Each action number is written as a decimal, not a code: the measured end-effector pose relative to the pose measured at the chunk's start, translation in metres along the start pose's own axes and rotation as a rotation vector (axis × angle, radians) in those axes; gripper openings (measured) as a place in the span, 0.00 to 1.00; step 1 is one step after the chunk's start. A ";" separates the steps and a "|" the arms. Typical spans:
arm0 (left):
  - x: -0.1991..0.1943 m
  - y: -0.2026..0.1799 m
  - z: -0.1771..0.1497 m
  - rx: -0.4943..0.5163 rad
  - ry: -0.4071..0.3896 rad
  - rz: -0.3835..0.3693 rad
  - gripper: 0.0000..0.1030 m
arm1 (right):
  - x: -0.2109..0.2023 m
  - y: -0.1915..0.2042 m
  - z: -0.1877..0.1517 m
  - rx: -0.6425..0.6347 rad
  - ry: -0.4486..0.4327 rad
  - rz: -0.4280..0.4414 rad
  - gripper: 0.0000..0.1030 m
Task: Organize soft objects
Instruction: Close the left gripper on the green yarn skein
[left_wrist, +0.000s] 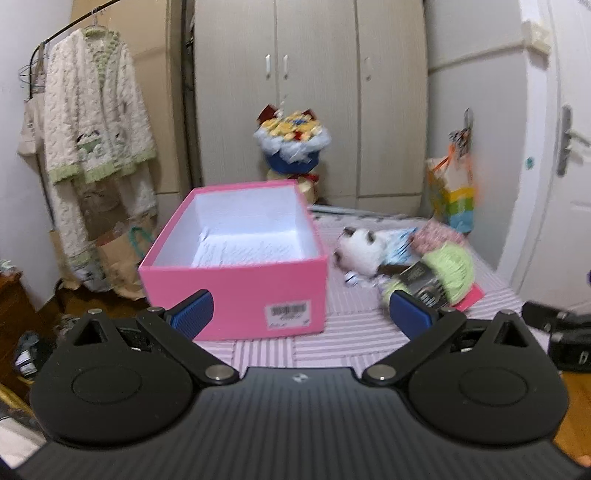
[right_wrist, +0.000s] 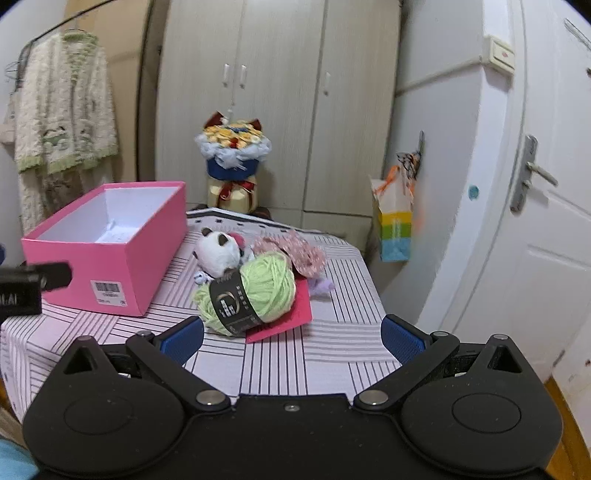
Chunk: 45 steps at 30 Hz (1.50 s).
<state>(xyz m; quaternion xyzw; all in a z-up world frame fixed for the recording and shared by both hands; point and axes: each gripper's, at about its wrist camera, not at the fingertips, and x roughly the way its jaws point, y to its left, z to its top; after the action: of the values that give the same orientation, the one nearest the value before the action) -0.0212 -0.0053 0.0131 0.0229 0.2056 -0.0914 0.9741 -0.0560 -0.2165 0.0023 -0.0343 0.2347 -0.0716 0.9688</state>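
An open pink box (left_wrist: 236, 295) (right_wrist: 110, 266) stands on the striped table, holding only white paper. To its right lies a pile: a green yarn ball (right_wrist: 255, 291) (left_wrist: 443, 273) with a black label, a white plush toy (right_wrist: 218, 253) (left_wrist: 360, 253), a pink floral fabric piece (right_wrist: 303, 254) (left_wrist: 439, 232), a small purple soft item (right_wrist: 321, 286) and a red card (right_wrist: 291, 317). My left gripper (left_wrist: 301, 314) is open in front of the box. In front of the yarn, my right gripper (right_wrist: 291, 338) is open and holds nothing.
A striped cloth (right_wrist: 325, 354) covers the table. Behind it stand a wardrobe (left_wrist: 314, 92), a flower bouquet (left_wrist: 291, 144) and a colourful gift bag (right_wrist: 395, 225). A fleece robe (left_wrist: 96, 122) hangs at the left. A white door (right_wrist: 535, 184) is on the right.
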 end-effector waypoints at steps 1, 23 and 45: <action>-0.001 -0.001 0.004 0.001 -0.001 -0.017 1.00 | -0.002 -0.002 0.001 -0.011 -0.003 0.014 1.00; 0.128 -0.059 0.014 -0.041 0.270 -0.344 0.97 | 0.106 -0.005 -0.013 -0.279 -0.088 0.285 1.00; 0.207 -0.065 -0.013 -0.260 0.315 -0.509 0.94 | 0.166 0.004 -0.025 -0.336 -0.080 0.339 0.96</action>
<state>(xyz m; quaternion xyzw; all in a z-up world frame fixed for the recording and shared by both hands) 0.1474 -0.1029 -0.0824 -0.1400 0.3629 -0.3003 0.8709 0.0786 -0.2395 -0.0947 -0.1576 0.2074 0.1337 0.9562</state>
